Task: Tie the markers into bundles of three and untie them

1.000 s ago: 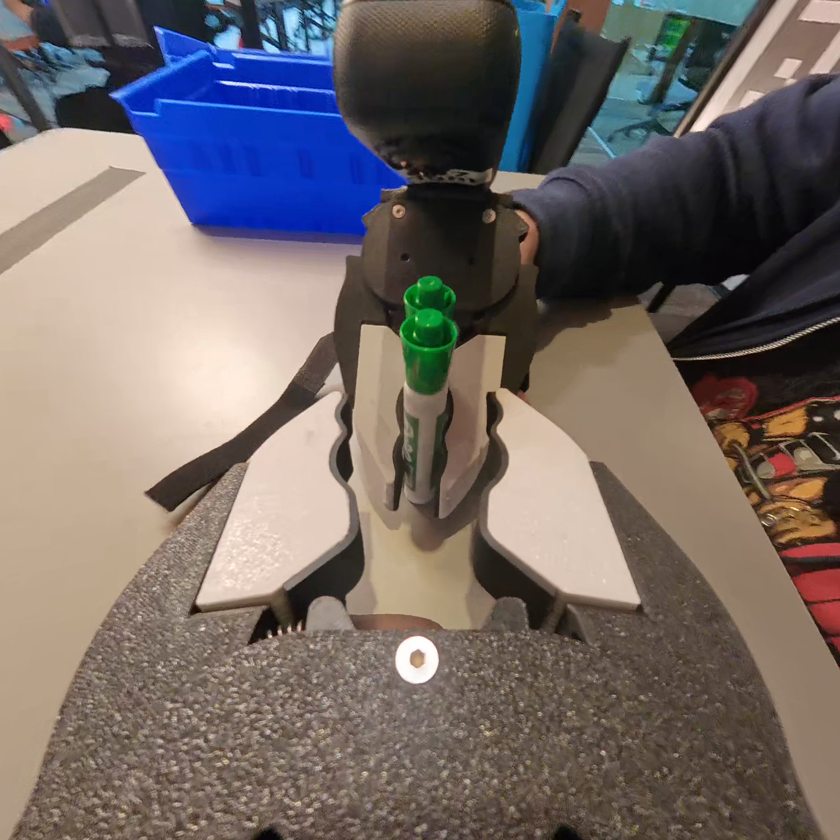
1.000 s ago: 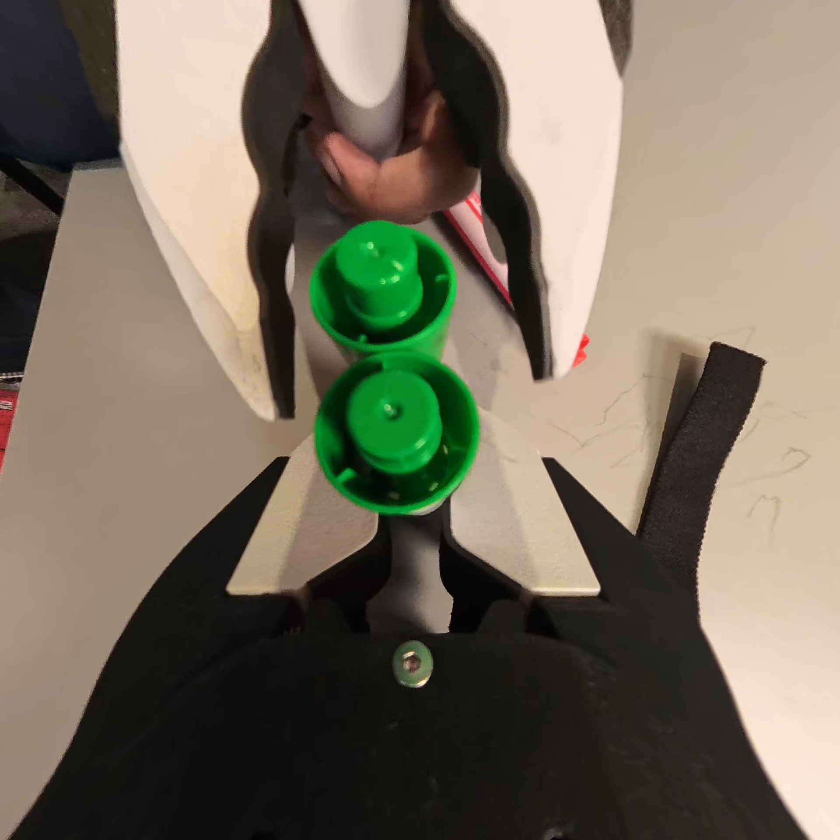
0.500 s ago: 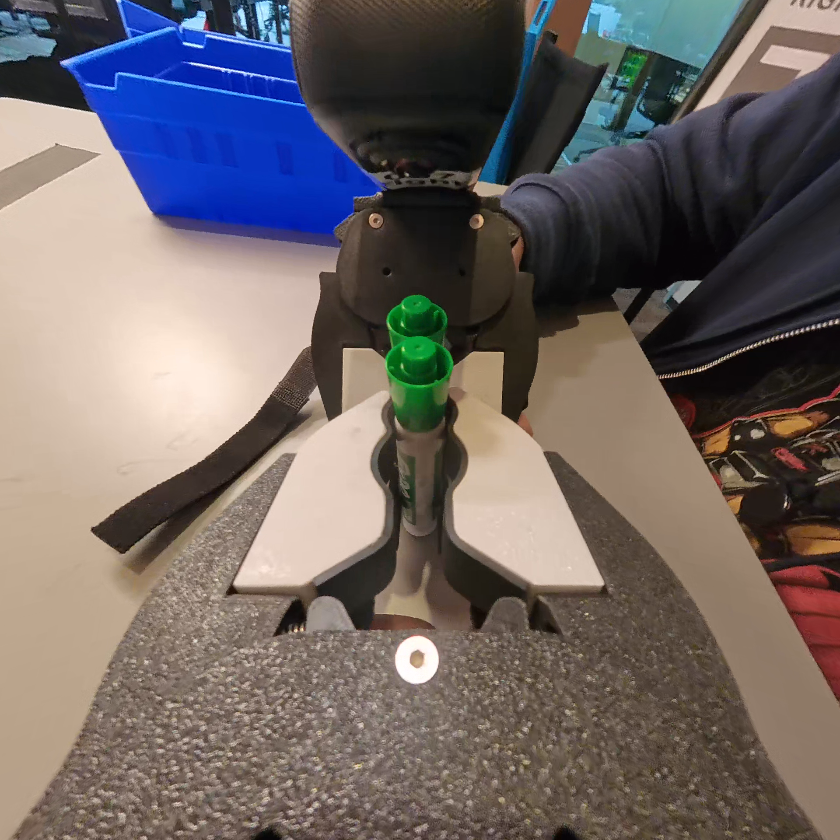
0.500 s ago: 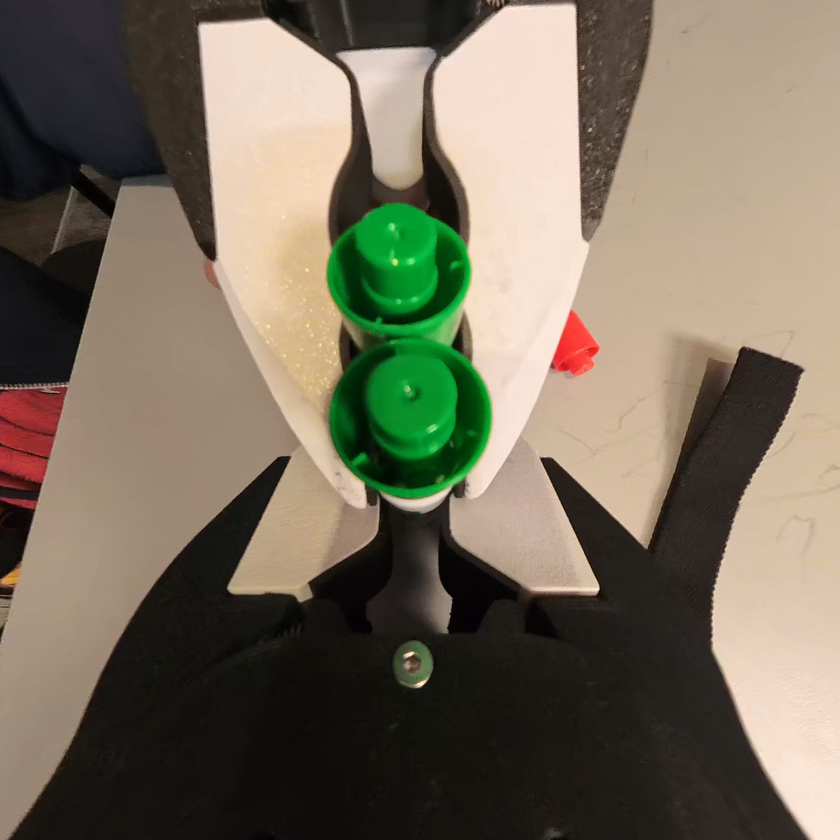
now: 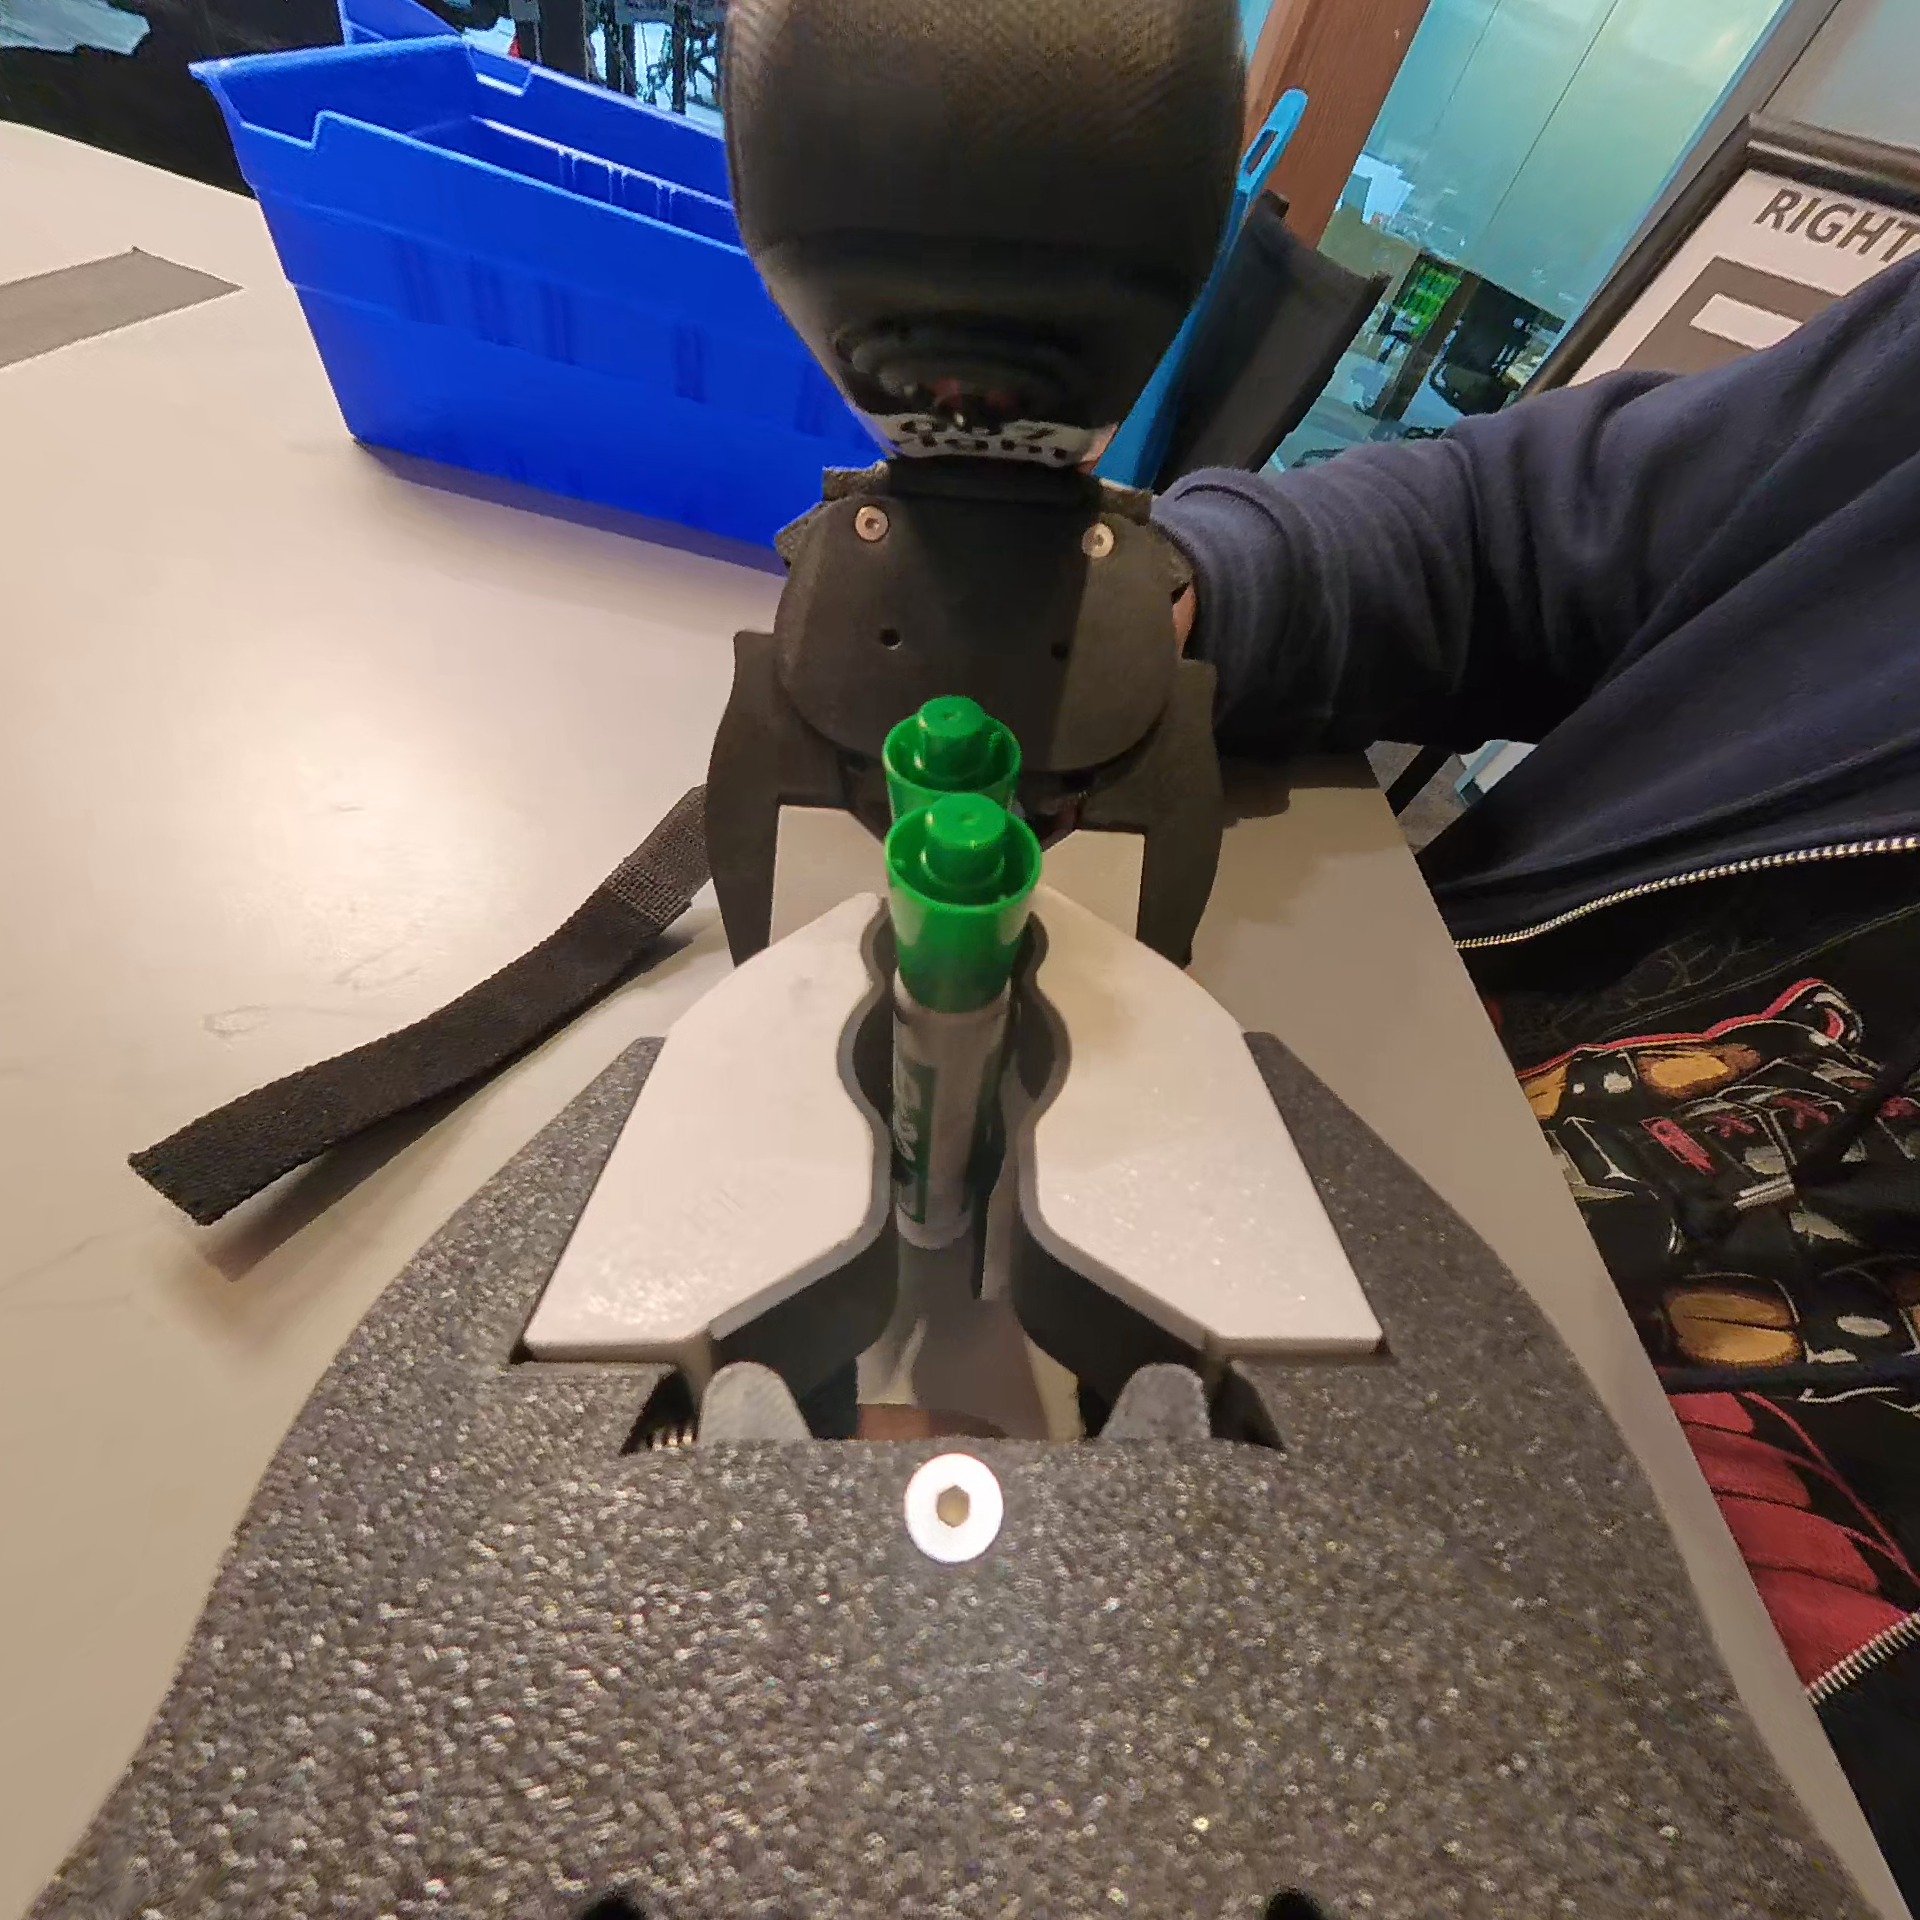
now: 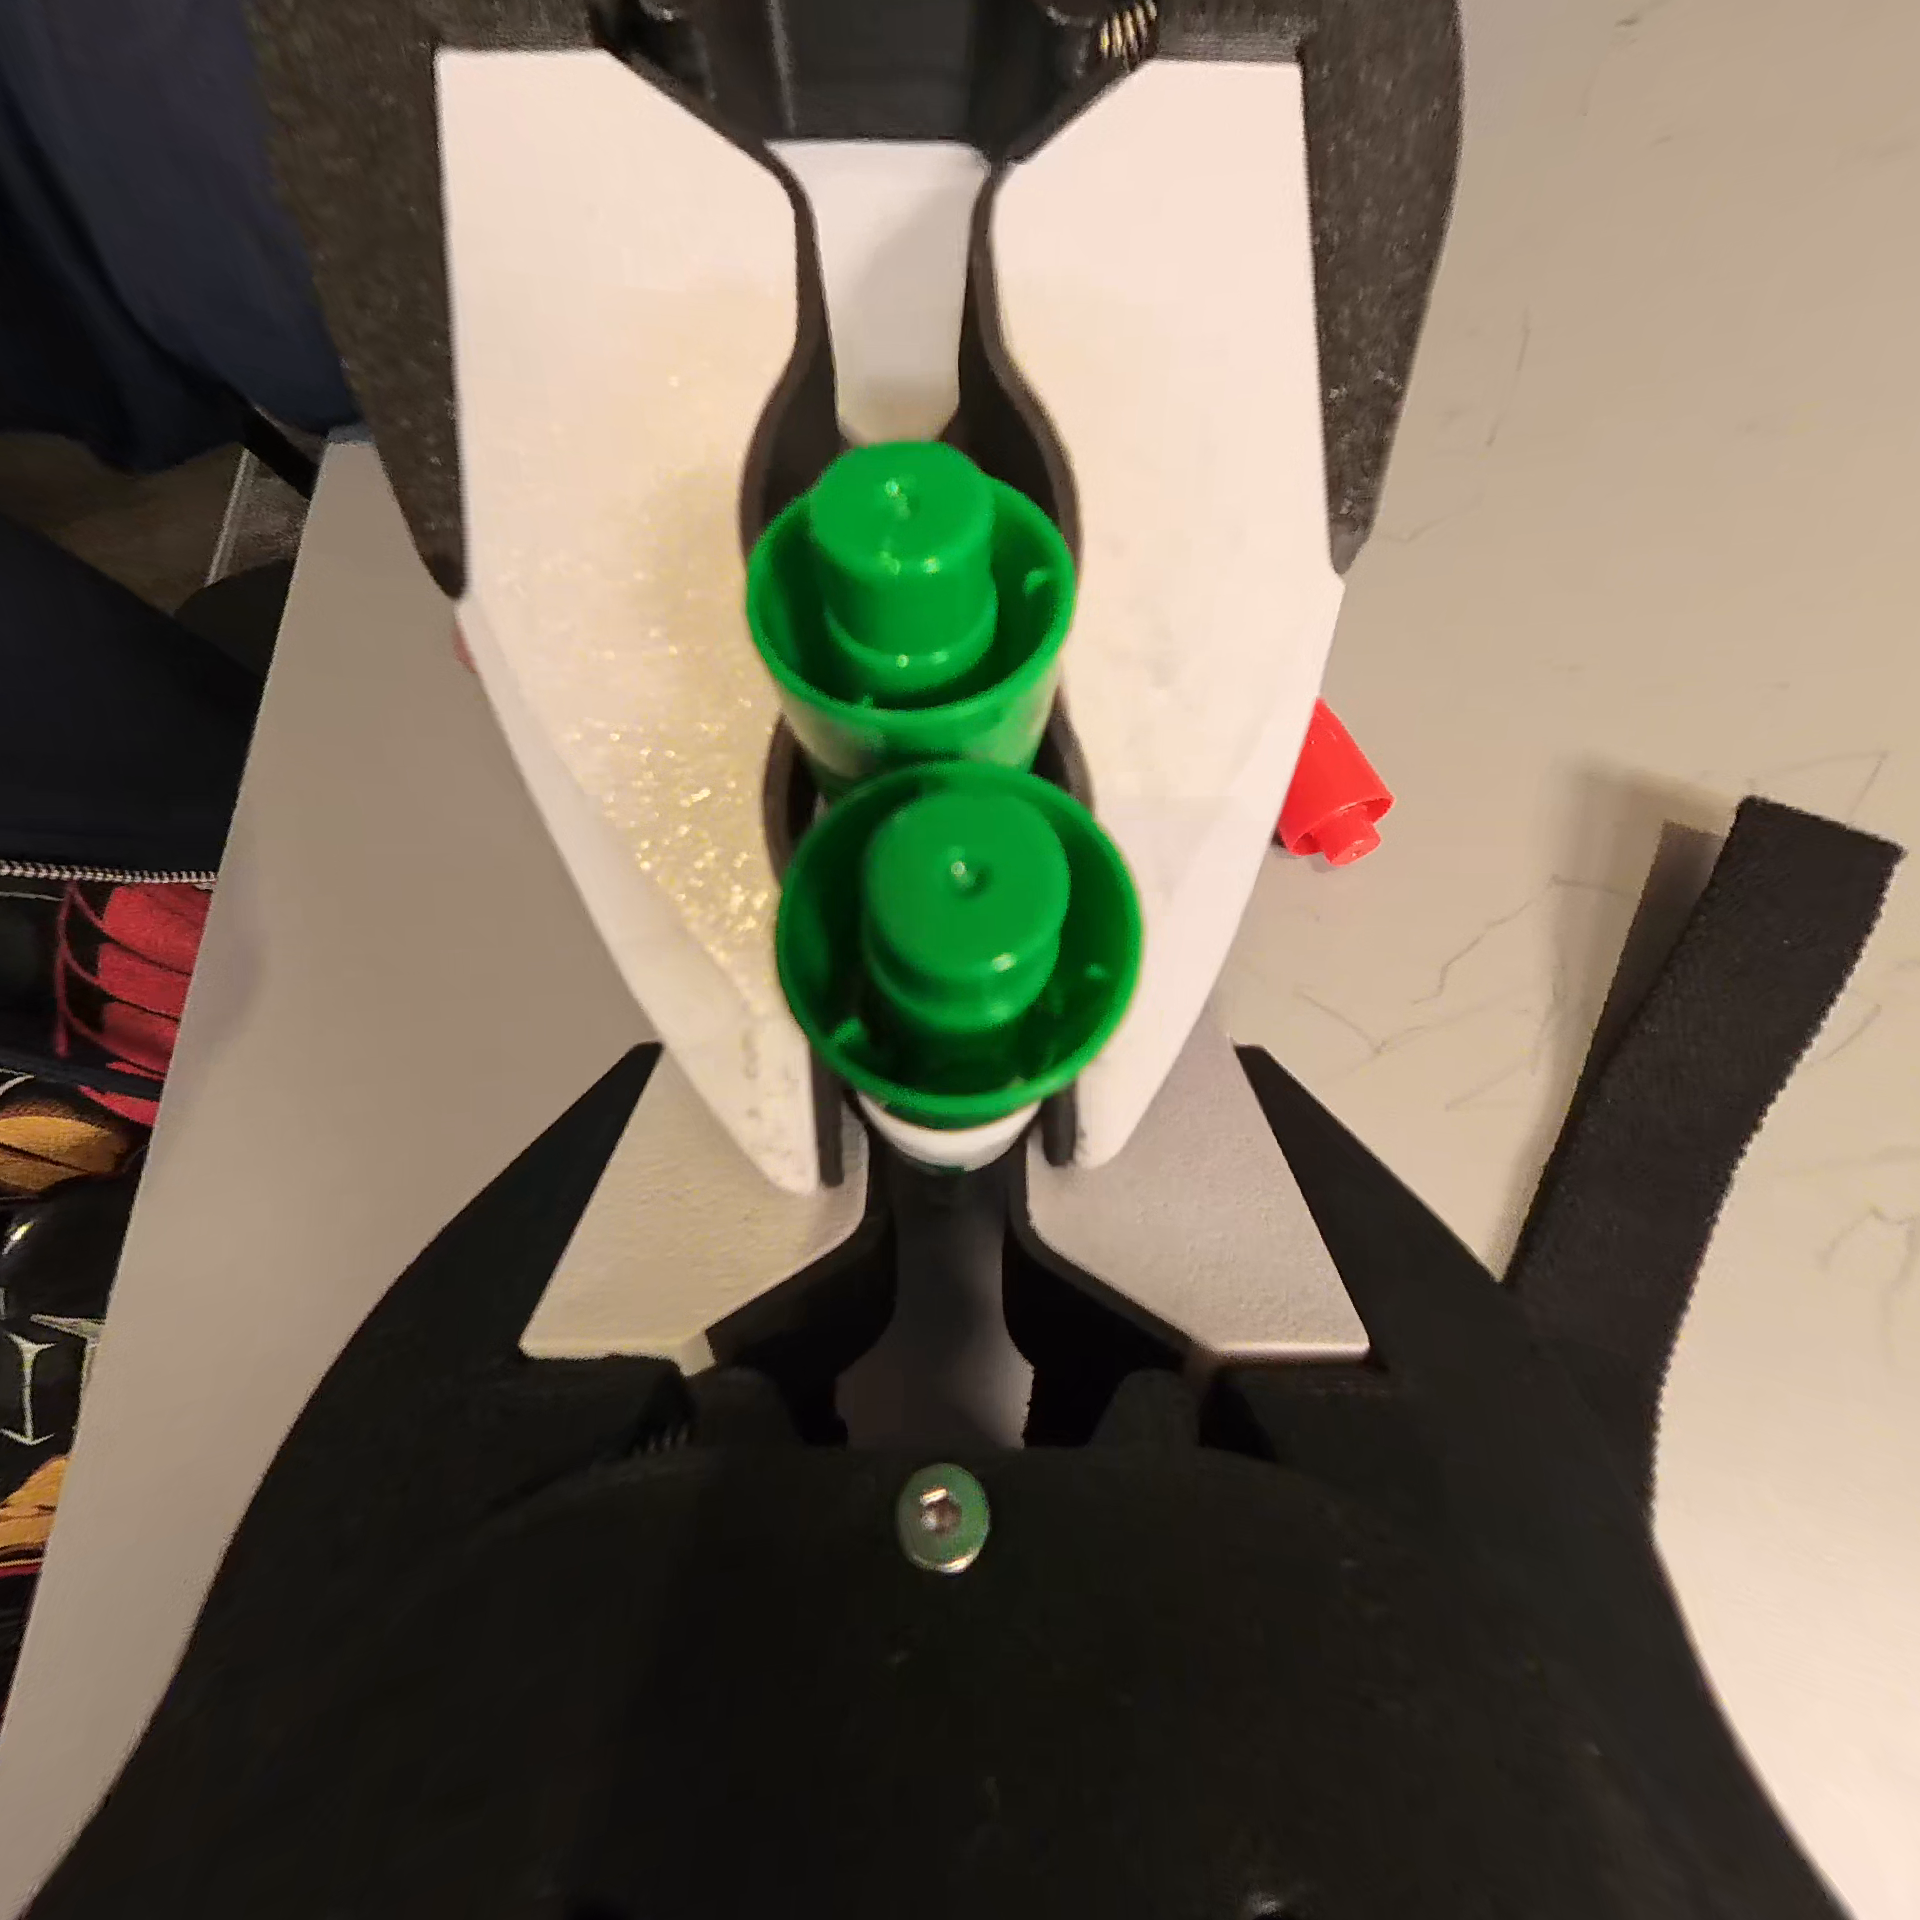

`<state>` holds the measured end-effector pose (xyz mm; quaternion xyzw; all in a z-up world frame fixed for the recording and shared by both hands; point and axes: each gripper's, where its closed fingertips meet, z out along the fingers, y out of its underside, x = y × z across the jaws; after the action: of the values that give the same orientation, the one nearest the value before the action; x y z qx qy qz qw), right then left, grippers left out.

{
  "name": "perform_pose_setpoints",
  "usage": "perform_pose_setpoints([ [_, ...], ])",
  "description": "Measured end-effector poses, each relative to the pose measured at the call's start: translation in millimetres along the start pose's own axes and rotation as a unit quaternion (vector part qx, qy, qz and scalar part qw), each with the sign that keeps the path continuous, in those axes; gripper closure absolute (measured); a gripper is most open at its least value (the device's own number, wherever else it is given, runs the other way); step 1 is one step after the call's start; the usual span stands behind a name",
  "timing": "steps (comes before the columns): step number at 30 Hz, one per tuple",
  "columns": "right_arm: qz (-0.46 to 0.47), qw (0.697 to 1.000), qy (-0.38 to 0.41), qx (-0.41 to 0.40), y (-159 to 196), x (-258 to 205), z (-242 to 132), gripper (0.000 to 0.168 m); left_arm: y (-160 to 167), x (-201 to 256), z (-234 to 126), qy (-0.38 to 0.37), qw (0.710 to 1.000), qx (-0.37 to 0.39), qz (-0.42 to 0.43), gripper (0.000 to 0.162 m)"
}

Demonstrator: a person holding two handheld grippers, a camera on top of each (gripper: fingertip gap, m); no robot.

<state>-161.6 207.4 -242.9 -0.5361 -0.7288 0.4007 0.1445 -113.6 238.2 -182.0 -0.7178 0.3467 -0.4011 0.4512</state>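
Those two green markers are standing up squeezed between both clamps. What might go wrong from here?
Both the left gripper and the right gripper clamp the same two upright green markers. If either lets go carelessly, the pair could tip or split apart. The strap lies flat on the table, not yet around them, so nothing else binds them. The red marker lies behind the left gripper, half hidden, and might get bumped and roll.

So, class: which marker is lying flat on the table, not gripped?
The red-capped marker; both green-capped markers stand upright, clamped between the grippers.
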Motion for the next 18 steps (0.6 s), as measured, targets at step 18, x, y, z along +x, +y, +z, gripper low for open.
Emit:
perform_pose_setpoints([
  [18,0.022,0.998,0.018,0.051,-13,6,-5,0.143,-15,-13,-8,-0.02,0.993,0.061,-0.096,0.144],
])
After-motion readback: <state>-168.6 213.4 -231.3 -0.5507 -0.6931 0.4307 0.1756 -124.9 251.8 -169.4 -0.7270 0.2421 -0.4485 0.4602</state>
